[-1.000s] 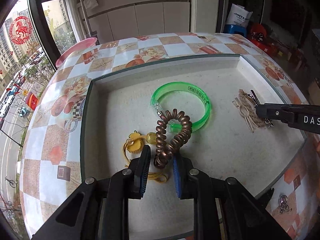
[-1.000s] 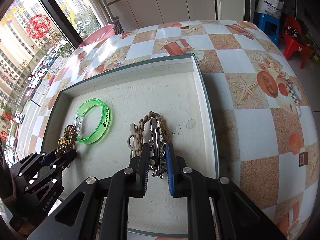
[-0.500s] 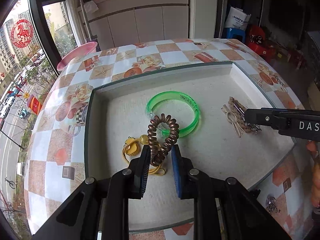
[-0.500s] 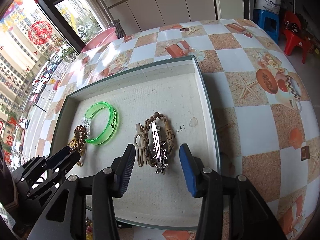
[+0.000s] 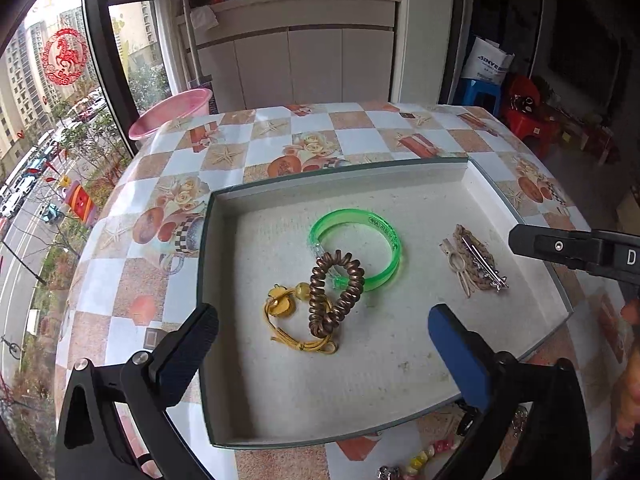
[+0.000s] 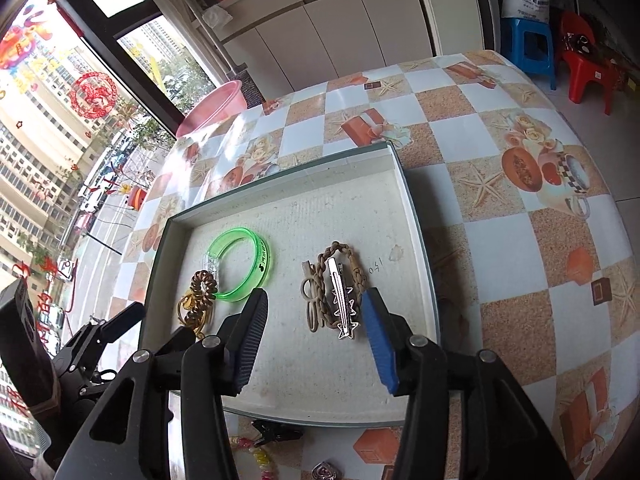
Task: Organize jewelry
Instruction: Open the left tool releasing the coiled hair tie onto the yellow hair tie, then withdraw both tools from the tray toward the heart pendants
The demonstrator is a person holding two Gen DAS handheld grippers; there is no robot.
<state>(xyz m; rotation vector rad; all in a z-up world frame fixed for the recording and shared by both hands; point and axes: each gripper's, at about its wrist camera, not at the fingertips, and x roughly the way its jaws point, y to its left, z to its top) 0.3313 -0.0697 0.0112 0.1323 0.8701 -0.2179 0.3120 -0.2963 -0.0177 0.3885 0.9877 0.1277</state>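
Observation:
A shallow white tray (image 5: pixel 218 240) holds the jewelry. My left gripper (image 5: pixel 322 314) hovers over its near side with its jaws opening wide. A brown spiral hair tie (image 5: pixel 320 300) lies below and between them, untouched, leaning on a green bangle (image 5: pixel 394 248). A yellow cord with beads (image 5: pixel 280 308) lies beside it. My right gripper (image 6: pixel 315 298) is above the tray's right part, its jaws also opening. A silver hair clip (image 6: pixel 340 300) on a braided brown tie (image 6: pixel 358 268) lies between them, free of the pads.
Beads and small trinkets (image 6: pixel 260 456) and a black clip (image 6: pixel 276 432) lie on the checked tablecloth in front of the tray. A pink basin (image 5: pixel 172 116) stands past the table's far left corner. Blue and red stools (image 6: pixel 528 40) stand at the far right.
The left jaws sprang wide and let go of the spiral hair tie. The right jaws came off the silver clip. Both grippers lifted and drew back from the tray.

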